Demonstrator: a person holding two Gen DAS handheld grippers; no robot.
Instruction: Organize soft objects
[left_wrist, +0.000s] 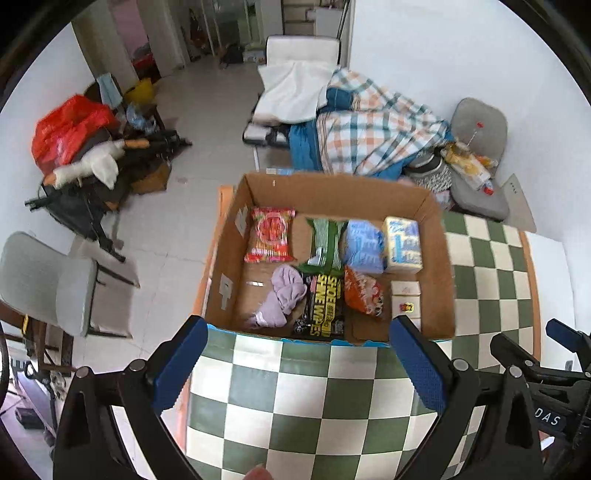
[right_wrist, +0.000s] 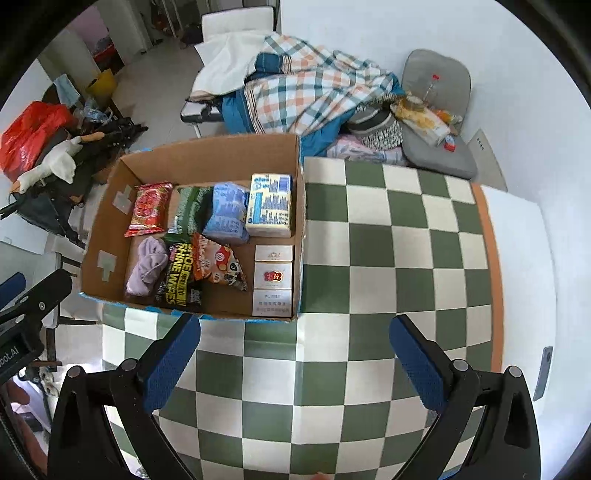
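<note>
Home; plaid bedding (left_wrist: 373, 125) on cot; checkered table (right_wrist: 399, 236)

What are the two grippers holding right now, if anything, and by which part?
Nothing. The left gripper and right gripper are both open over the checkered tablecloth, with nothing between their fingers. The soft items lie in the cardboard box.

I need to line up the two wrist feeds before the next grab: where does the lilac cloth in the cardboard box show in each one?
Left wrist: the lilac cloth lies just left of centre, in the box's near-left part.
Right wrist: the lilac cloth sits left of centre, again near-left in the box.
Shared landmark: the black and yellow shoe shine wipes pack, touching the cloth's right side in both.
</note>
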